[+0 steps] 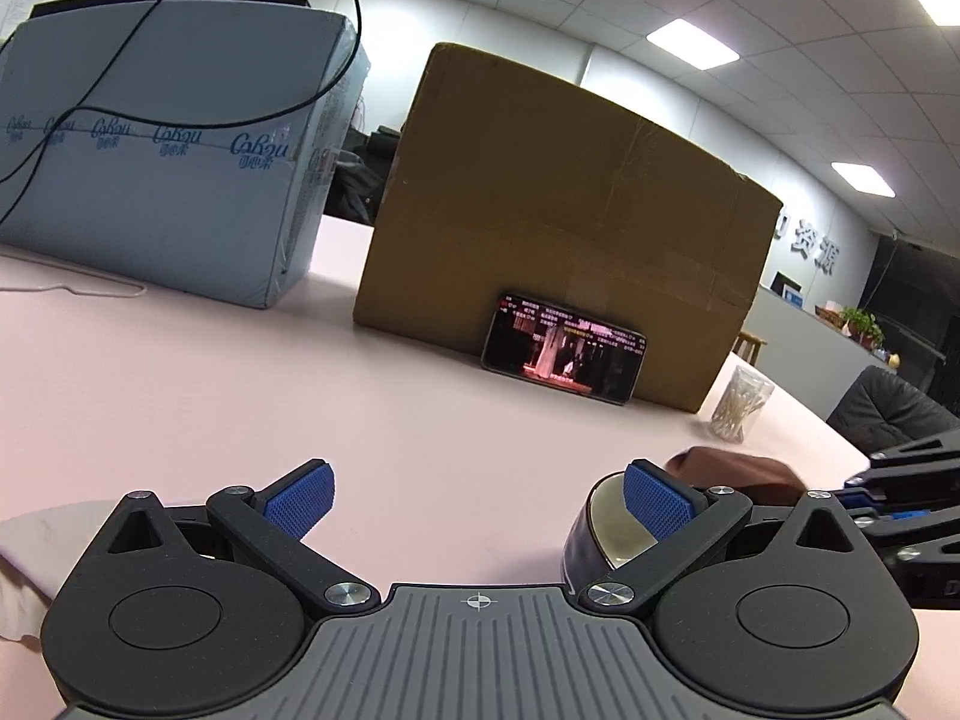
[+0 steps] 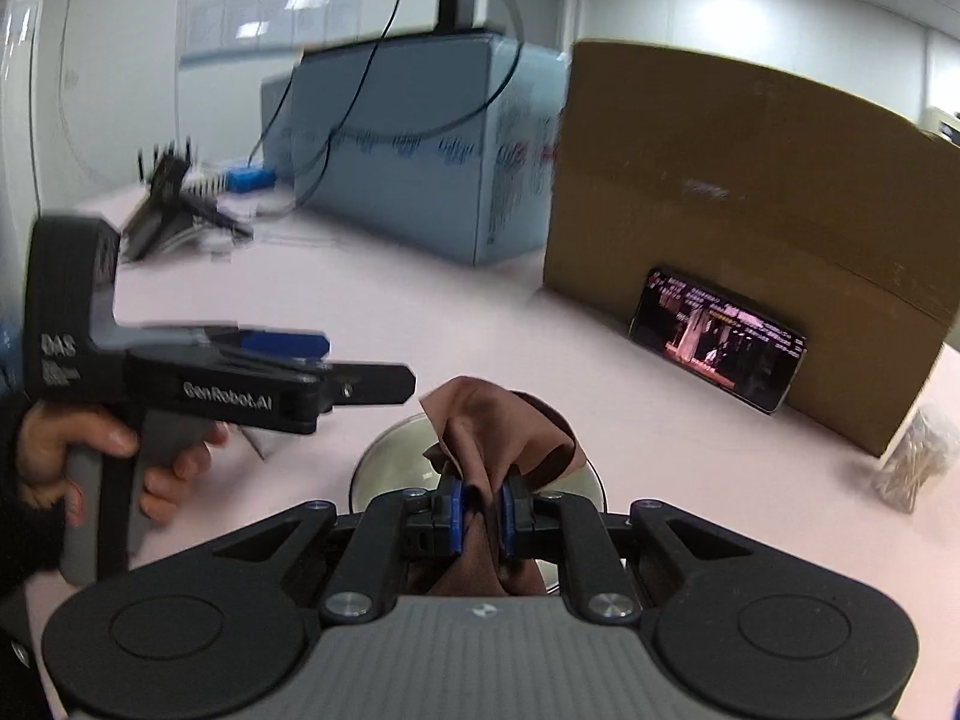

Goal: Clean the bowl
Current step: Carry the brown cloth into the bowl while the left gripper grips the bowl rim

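The bowl (image 2: pixel 390 456) sits on the table in front of the cardboard box (image 2: pixel 750 180). A brown cloth (image 2: pixel 480 420) is clamped by the right gripper (image 2: pixel 480 516) above it; the left gripper (image 1: pixel 477 498) is held apart beside it. Wiping is judged in hand; lowering the cloth inside is called for.

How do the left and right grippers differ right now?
The left gripper has its jaws wide open with nothing between them; the right gripper is shut on the brown cloth. The left gripper sits beside the bowl, while the right gripper holds the cloth above it. Both have blue pads and black linkages.
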### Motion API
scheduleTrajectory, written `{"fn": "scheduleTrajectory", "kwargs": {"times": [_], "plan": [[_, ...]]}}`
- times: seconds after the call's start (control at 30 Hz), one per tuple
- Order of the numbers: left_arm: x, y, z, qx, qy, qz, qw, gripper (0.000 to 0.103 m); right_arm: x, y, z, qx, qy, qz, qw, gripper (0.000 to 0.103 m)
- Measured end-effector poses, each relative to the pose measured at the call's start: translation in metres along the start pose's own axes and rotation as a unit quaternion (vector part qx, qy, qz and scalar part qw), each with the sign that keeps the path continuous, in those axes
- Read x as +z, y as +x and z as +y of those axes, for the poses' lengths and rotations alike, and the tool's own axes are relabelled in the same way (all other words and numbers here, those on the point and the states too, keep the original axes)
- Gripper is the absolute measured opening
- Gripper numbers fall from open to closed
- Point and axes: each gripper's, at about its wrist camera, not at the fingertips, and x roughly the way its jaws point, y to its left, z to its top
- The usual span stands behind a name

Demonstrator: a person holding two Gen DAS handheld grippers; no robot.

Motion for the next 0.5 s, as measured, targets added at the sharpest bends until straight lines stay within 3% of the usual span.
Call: {"fn": "scheduleTrajectory", "kwargs": {"times": [0.2,0.37,0.5], "plan": [[-0.001,0.003,0.0,-0.006,0.0,0.013,0.9999,0.103,0.019,0.018,0.0,0.013,-0.077,0.066,0.995,0.014],[-0.002,0.005,0.001,-0.008,0.001,0.022,0.9997,0.103,0.023,0.022,0.004,0.064,-0.187,0.1,0.975,0.017],[-0.002,0.006,0.002,-0.009,-0.002,0.025,0.9996,0.103,0.03,0.023,-0.002,0.089,-0.209,0.122,0.966,0.02]]}}
